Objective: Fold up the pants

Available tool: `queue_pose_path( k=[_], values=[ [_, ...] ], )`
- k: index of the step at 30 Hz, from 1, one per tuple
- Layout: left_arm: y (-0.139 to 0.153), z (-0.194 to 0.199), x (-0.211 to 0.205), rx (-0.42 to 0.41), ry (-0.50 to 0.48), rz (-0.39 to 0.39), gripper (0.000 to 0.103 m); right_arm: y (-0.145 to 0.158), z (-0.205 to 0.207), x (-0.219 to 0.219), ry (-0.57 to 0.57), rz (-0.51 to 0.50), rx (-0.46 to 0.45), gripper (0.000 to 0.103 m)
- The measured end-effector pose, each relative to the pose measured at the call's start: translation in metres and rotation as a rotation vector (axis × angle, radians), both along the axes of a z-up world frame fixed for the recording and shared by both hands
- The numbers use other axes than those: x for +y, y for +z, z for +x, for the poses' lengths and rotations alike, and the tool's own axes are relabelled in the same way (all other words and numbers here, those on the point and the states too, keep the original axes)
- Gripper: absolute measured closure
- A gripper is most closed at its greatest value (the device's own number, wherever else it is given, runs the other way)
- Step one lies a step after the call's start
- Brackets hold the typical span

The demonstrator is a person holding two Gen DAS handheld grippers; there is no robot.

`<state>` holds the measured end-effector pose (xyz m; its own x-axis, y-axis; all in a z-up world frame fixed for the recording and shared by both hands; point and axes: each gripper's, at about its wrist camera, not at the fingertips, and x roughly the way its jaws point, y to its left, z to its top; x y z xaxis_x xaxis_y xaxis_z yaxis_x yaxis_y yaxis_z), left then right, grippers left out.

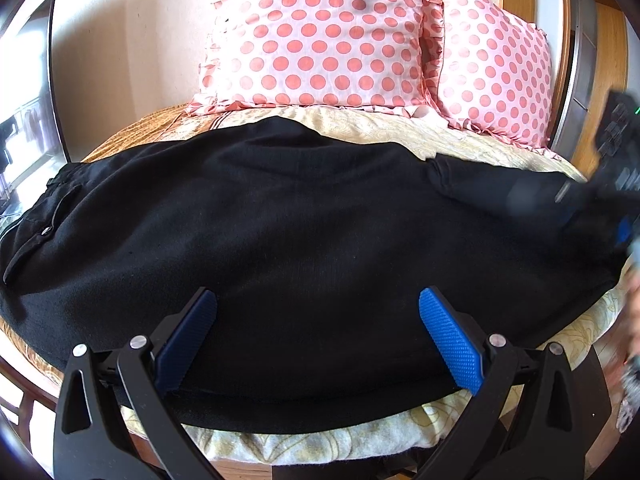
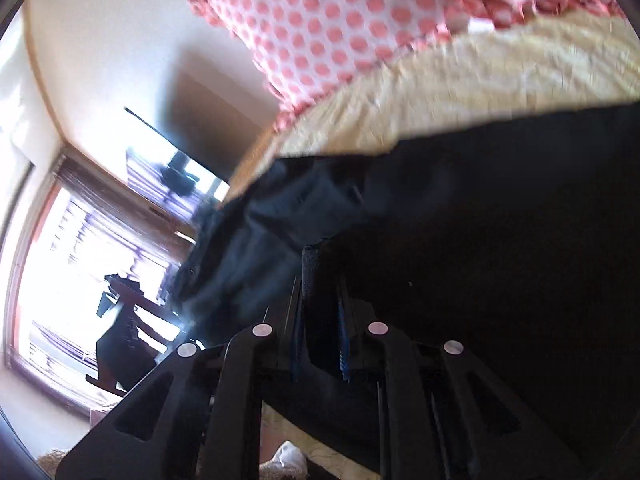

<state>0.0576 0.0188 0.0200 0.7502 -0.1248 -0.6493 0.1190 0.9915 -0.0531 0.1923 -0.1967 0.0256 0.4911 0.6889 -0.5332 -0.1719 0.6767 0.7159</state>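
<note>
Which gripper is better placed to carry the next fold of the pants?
Right. The right gripper is already clamped on black fabric of the pants at their end, while the left gripper hangs open over the near edge, holding nothing.

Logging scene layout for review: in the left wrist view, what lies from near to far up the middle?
Left gripper, open → black pants spread flat → cream bedspread → polka-dot pillow → wall.

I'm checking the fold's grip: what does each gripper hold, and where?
The right gripper is shut on a pinched fold of the black pants at their right end. The left gripper is open over the near edge, holding nothing.
</note>
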Motion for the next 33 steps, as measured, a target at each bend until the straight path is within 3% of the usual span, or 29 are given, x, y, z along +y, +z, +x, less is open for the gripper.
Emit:
queue_pose_path(
  k=[3,7,9,10,13,15,17,19,20,22,24,27,29,31,33],
  values=[
    [0.002,-0.003,0.005,-0.001,-0.004,-0.020,0.002,-0.003,0.004,-0.003,-0.022,0.038,0.002,0.088],
    [0.007,-0.006,0.014,-0.016,0.016,-0.069,0.002,0.049,0.006,-0.001,-0.053,0.099,-0.165,0.088],
    [0.010,-0.011,0.020,-0.032,0.033,-0.100,0.002,0.064,0.003,0.012,-0.002,0.138,-0.238,0.088],
    [0.013,-0.014,0.025,-0.046,0.048,-0.114,0.002,0.063,0.005,0.026,0.035,0.122,-0.236,0.088],
    [0.021,-0.025,0.041,-0.089,0.101,-0.133,0.002,0.029,0.012,0.066,0.117,-0.029,-0.108,0.088],
    [0.025,-0.030,0.050,-0.108,0.135,-0.125,0.002,0.009,0.009,0.070,0.111,0.009,-0.064,0.088],
    [0.029,-0.034,0.059,-0.123,0.165,-0.116,0.002,0.019,0.005,0.066,0.083,0.087,-0.126,0.088],
    [0.031,-0.034,0.066,-0.126,0.190,-0.114,0.002,0.041,0.001,0.068,0.066,0.104,-0.230,0.088],
    [0.031,-0.035,0.069,-0.126,0.197,-0.120,0.002,0.045,-0.002,0.074,0.079,0.065,-0.252,0.088],
    [0.032,-0.034,0.073,-0.122,0.201,-0.128,0.002,0.036,-0.004,0.093,0.141,-0.058,-0.208,0.088],
    [0.030,-0.034,0.075,-0.113,0.203,-0.121,0.002,0.019,-0.007,0.101,0.159,-0.108,-0.166,0.088],
    [0.027,-0.035,0.077,-0.102,0.203,-0.121,0.002,0.015,-0.020,0.108,0.169,-0.165,-0.191,0.086],
    [0.026,-0.035,0.076,-0.096,0.201,-0.123,0.002,0.017,-0.028,0.114,0.191,-0.198,-0.208,0.077],
    [0.026,-0.035,0.076,-0.095,0.200,-0.124,0.002,0.018,-0.036,0.120,0.236,-0.214,-0.216,0.056],
    [0.026,-0.036,0.077,-0.098,0.204,-0.121,0.002,0.020,-0.047,0.129,0.300,-0.242,-0.246,0.051]
  ],
)
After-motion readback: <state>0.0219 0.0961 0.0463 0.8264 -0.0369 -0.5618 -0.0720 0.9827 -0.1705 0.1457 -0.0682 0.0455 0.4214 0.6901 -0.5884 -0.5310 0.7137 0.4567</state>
